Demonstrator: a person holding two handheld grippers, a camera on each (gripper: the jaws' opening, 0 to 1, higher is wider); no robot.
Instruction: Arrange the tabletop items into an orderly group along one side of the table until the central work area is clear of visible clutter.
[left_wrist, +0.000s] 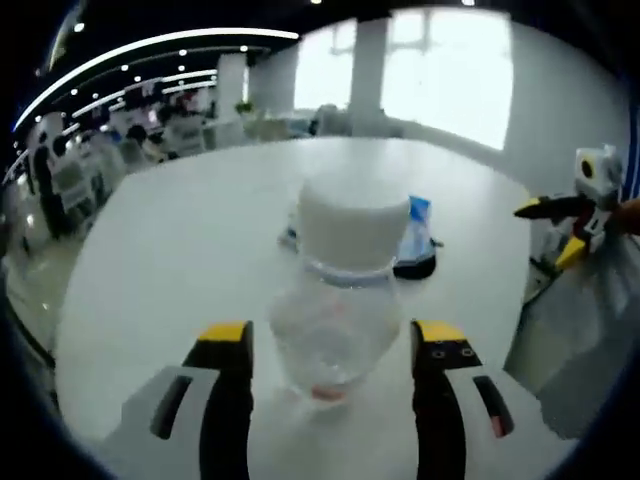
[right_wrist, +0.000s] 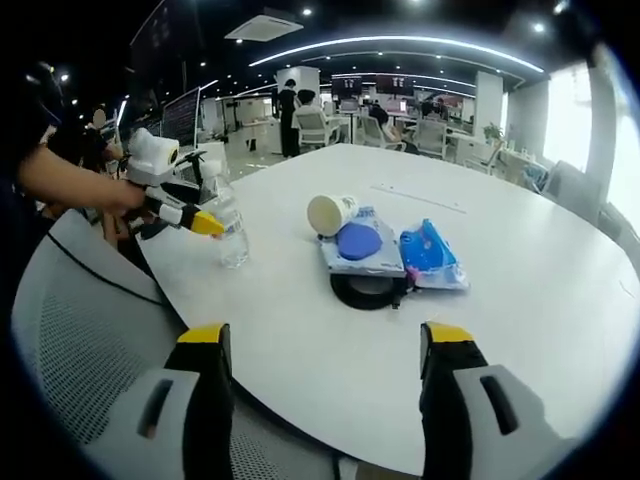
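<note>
1. My left hand-held gripper (left_wrist: 330, 345) has its yellow-tipped jaws on either side of a clear plastic bottle (left_wrist: 340, 300) with a white cap; the bottle stands upright on the white tabletop (left_wrist: 180, 250) near its edge. Whether the jaws actually press the bottle I cannot tell from the left gripper view.
2. In the right gripper view the same left hand-held gripper (right_wrist: 205, 222) sits at the bottle (right_wrist: 230, 235), with my hand (right_wrist: 125, 195) behind it.
3. My right hand-held gripper (right_wrist: 325, 345) is spread wide and holds nothing; it hangs just off the near edge of the tabletop (right_wrist: 520, 300), over a grey mesh chair (right_wrist: 80, 340).
4. The other items lie clustered toward the middle of the tabletop, well apart from the bottle: a paper cup (right_wrist: 332, 213) on its side, touching a flat packet with a blue round patch (right_wrist: 358, 243).
5. That packet rests partly on a black ring-shaped object (right_wrist: 365, 290) (possibly a roll of tape), and a blue-and-white pouch (right_wrist: 430, 255) lies just beside it.
6. In the left gripper view the pouch (left_wrist: 420, 215) and the black ring (left_wrist: 415, 266) peek out behind the bottle, and the right hand-held gripper (left_wrist: 555, 230) shows at the right edge.
</note>
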